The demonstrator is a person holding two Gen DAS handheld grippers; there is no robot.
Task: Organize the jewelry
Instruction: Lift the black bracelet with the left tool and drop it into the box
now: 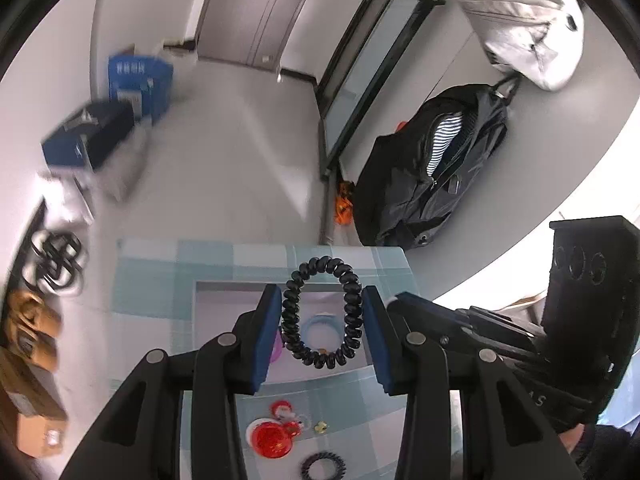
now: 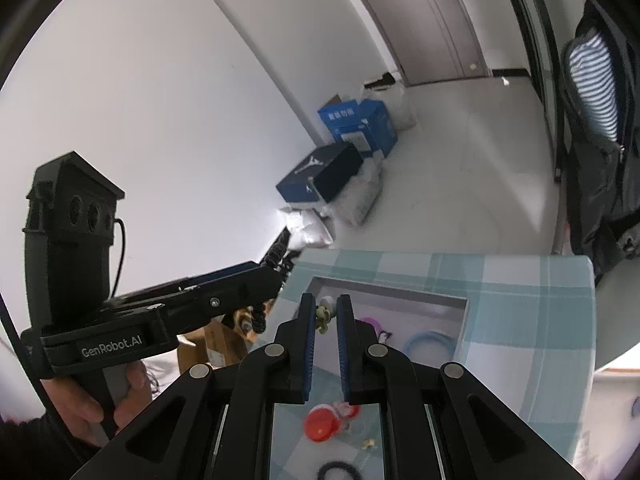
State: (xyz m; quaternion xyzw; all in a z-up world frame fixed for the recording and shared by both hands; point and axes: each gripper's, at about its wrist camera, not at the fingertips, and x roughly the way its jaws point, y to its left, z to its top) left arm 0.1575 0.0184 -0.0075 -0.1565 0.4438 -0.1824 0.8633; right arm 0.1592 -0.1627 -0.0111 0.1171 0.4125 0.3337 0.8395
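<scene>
Two grippers hang above the checked table [image 1: 152,284]. The left gripper [image 1: 322,316] pinches a black spiral hair tie [image 1: 320,312] between its blue pads, over the shallow white tray [image 2: 460,320] that holds a light blue ring [image 1: 316,330]. The right gripper [image 2: 323,316] squeezes a small green charm [image 2: 321,316] at its fingertips. Red ornaments [image 1: 272,436] and another black coil [image 1: 322,466] lie nearer on the cloth.
</scene>
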